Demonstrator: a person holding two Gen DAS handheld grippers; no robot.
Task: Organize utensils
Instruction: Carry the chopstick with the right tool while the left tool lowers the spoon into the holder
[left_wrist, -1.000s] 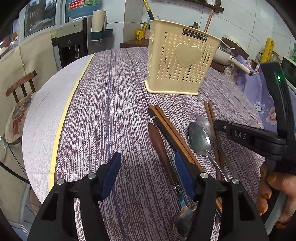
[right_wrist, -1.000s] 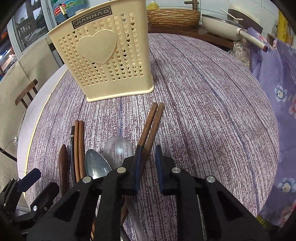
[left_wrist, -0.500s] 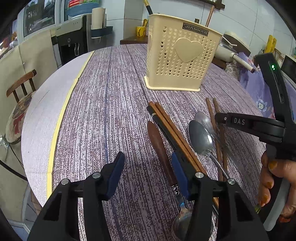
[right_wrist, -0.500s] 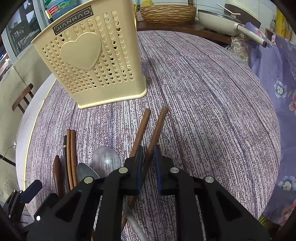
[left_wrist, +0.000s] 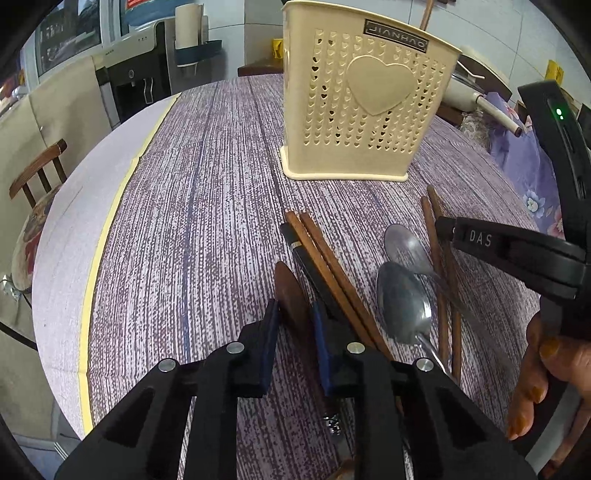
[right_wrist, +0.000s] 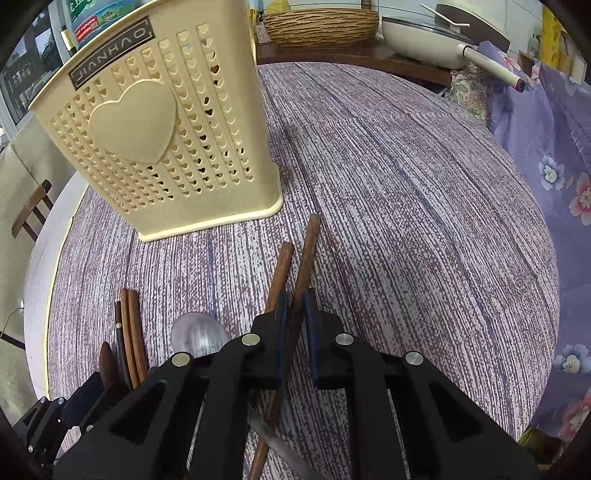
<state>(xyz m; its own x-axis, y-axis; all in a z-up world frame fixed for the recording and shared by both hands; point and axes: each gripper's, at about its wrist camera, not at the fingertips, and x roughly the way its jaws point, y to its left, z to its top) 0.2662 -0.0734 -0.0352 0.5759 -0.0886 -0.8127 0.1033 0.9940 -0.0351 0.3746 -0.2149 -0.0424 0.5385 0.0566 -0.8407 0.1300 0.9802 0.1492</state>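
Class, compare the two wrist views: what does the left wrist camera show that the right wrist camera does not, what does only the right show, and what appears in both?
Only the left wrist view shows the left claw closing around the wooden spoon handle, the second metal spoon, and the person's hand holding the right device.

Only the right wrist view shows the right claw gripping one chopstick of the right pair, plus the wicker basket.

Both show the cream utensil holder, the left chopstick pair, and the purple tablecloth.
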